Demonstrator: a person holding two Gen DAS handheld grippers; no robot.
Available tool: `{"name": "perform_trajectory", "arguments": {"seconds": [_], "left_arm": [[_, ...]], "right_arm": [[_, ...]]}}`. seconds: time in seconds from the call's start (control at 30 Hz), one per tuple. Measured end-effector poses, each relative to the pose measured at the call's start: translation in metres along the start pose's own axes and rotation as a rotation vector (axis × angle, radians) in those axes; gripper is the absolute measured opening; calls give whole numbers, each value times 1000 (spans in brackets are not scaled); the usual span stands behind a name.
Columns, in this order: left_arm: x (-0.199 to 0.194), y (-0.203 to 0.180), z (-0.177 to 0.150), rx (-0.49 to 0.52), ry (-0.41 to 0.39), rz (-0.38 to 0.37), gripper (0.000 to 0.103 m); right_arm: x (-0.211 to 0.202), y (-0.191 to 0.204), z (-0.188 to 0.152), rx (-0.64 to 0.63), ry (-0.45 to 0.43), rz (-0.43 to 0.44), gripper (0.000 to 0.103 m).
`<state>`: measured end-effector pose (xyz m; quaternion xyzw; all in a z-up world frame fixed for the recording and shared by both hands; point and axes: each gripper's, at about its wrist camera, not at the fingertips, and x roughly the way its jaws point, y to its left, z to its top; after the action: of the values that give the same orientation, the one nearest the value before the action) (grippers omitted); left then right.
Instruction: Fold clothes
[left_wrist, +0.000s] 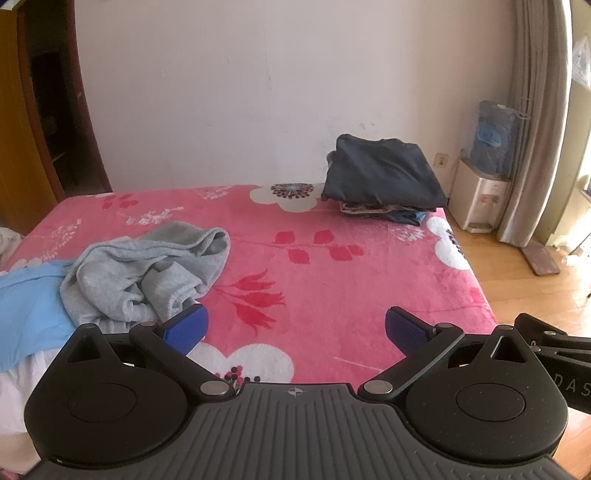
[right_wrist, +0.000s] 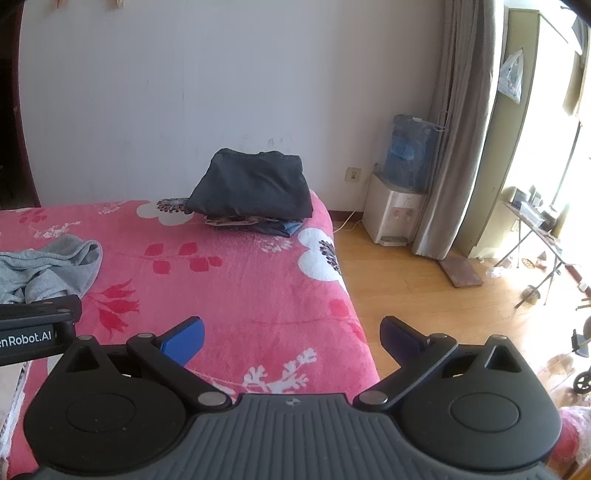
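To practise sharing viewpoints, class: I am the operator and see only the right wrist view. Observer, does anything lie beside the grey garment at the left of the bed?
Observer: Yes. A light blue garment lies against the left side of the grey garment, which partly overlaps it.
Operator: I see only the body of the left tool. Does it hold anything?
Observer: No. The left tool is open and empty, with its fingers wide apart above the pink blanket, close to the grey garment's near edge.
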<state>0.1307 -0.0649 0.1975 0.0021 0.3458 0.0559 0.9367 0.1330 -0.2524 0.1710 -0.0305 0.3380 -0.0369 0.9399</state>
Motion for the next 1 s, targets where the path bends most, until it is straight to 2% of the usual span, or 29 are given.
{"name": "perform_trajectory", "arguments": {"seconds": [1.0], "left_arm": [[2, -1, 0, 10, -1, 3, 103]], "right_arm": [[5, 3, 1, 5, 25, -23, 103]]}}
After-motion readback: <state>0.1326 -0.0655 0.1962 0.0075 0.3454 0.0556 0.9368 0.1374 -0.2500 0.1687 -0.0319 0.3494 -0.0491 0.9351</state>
